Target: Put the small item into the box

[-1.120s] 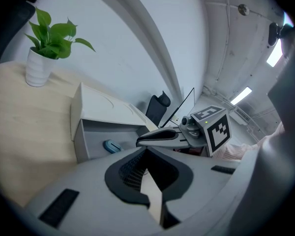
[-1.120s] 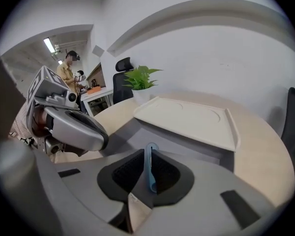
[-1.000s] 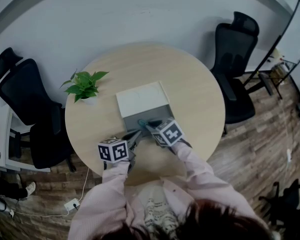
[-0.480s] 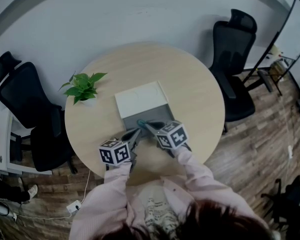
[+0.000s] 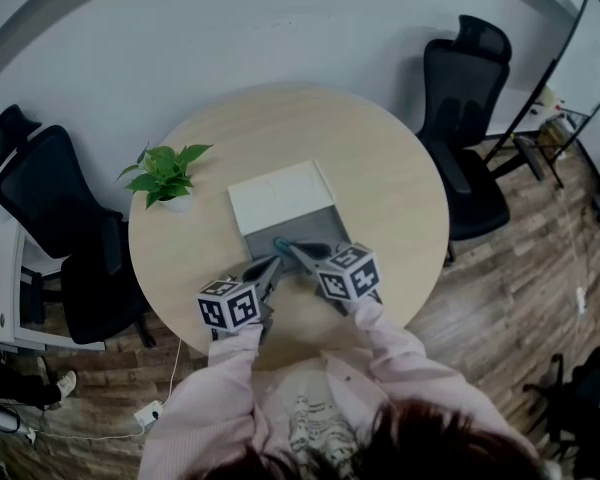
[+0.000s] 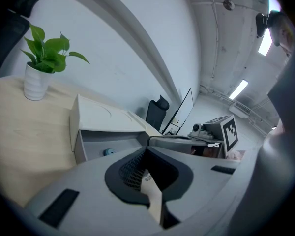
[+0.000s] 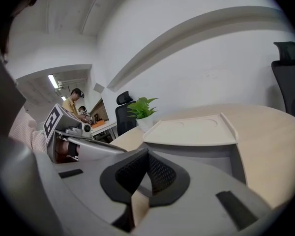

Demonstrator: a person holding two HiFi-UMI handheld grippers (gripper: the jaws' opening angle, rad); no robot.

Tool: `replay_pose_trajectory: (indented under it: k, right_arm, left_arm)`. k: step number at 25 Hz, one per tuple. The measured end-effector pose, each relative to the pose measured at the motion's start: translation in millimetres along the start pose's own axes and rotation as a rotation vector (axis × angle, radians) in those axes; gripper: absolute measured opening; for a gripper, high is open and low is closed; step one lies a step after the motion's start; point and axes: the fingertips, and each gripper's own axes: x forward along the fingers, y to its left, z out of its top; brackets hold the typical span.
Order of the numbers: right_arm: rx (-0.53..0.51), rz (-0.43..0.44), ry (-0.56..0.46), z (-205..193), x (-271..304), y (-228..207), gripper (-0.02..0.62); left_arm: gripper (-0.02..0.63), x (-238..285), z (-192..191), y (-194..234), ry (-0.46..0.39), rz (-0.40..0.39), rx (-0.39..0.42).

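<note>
Though small item (image 6: pixel 108 152) lies inside box (image 6: pixel 91 142), only teal speck shows, shape unclear; left gripper (image 6: pixel 148 181) closed, empty; right gripper (image 7: pixel 140 188) closed, empty.

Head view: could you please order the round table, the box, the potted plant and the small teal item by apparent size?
1. round table
2. box
3. potted plant
4. small teal item
</note>
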Motion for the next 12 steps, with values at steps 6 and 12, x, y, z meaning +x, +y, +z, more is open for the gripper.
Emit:
replay_pose_trajectory:
  k: [6, 12]
  right_arm:
    - [-0.059, 0.012, -0.007, -1.6, -0.6, 2.7, -0.002]
    - [-0.032, 0.026, -0.034, -0.2, -3.6, 3.6, -0.002]
  left_arm:
    - [0.011, -0.8, 1.4, -0.2, -0.003, -0.005, 0.007]
    - [0.011, -2.3, 2.6, -1.9, -0.011, -0.004, 0.018]
